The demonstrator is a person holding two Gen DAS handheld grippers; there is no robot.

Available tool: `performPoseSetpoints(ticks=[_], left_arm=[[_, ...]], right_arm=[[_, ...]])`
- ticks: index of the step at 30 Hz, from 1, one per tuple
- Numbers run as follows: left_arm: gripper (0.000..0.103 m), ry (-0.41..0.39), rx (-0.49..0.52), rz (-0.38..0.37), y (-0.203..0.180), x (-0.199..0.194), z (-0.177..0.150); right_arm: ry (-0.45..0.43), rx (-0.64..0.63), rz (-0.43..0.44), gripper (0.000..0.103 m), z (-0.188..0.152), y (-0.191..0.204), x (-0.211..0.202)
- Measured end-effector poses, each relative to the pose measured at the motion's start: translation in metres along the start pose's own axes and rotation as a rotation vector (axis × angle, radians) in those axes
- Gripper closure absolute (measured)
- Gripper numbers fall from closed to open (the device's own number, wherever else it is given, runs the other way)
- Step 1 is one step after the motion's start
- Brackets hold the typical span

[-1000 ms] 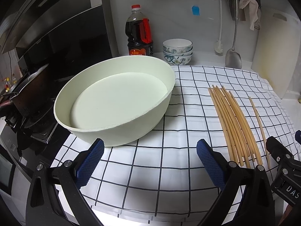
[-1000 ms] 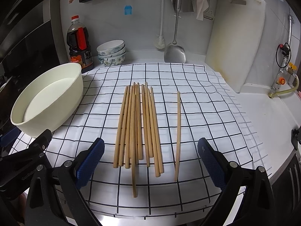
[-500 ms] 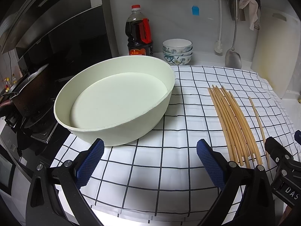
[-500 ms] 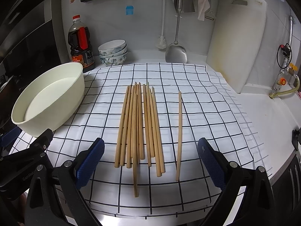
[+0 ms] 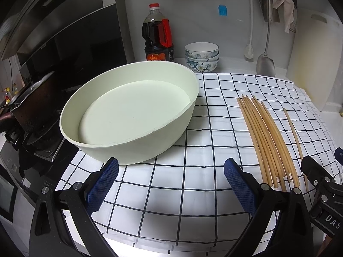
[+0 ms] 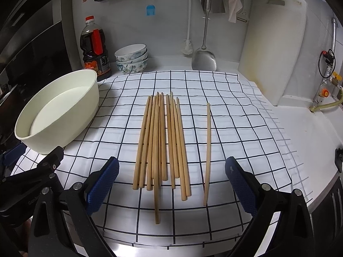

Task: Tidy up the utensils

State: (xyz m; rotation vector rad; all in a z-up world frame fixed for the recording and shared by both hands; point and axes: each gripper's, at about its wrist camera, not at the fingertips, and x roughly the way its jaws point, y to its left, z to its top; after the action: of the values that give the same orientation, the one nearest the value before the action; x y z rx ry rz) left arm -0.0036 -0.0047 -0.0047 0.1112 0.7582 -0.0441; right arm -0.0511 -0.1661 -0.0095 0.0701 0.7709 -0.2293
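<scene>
Both claws, left gripper (image 5: 171,177) and right gripper (image 6: 171,177), wide open, empty, above checked cloth (image 6: 225,128) near chopsticks (image 6: 163,141)

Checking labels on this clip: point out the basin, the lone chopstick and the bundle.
basin (image 5: 137,143), left wrist view, near outer wall.
lone chopstick (image 6: 208,150), right wrist view, middle of its shaft.
bundle (image 6: 163,141), right wrist view, centre of the grouped chopsticks.

Hovered wide open as the right gripper (image 6: 171,184) over the near ends of a chopstick bundle (image 6: 161,141) on the checked cloth (image 6: 235,132), one lone chopstick (image 6: 207,154) nearer the right finger, a cream basin (image 6: 57,111) beyond the left.
</scene>
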Motion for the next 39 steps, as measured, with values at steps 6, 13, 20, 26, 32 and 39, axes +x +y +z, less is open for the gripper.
performPoseSetpoints(ticks=[6, 13, 20, 26, 32, 39], left_arm=[[0.006, 0.001, 0.001, 0.0, 0.0, 0.0, 0.0], [0.006, 0.003, 0.001, 0.0, -0.001, 0.001, 0.0], [0.006, 0.018, 0.001, -0.017, -0.009, 0.004, -0.001], [0.006, 0.041, -0.01, -0.067, -0.022, 0.013, 0.005], [0.006, 0.063, 0.024, -0.117, -0.049, 0.027, 0.01], [0.006, 0.103, 0.021, -0.126, -0.067, 0.048, 0.014]], right_arm=[[0.0, 0.001, 0.003, 0.008, 0.0, -0.001, 0.0], [-0.007, -0.002, 0.007, 0.008, 0.001, -0.001, -0.001], [-0.004, 0.008, 0.006, 0.008, 0.005, -0.012, 0.003], [0.006, 0.064, -0.002, 0.008, 0.016, -0.055, 0.017], [0.019, 0.078, 0.033, 0.008, 0.021, -0.09, 0.043], [0.139, 0.126, 0.096, 0.008, 0.03, -0.106, 0.092]])
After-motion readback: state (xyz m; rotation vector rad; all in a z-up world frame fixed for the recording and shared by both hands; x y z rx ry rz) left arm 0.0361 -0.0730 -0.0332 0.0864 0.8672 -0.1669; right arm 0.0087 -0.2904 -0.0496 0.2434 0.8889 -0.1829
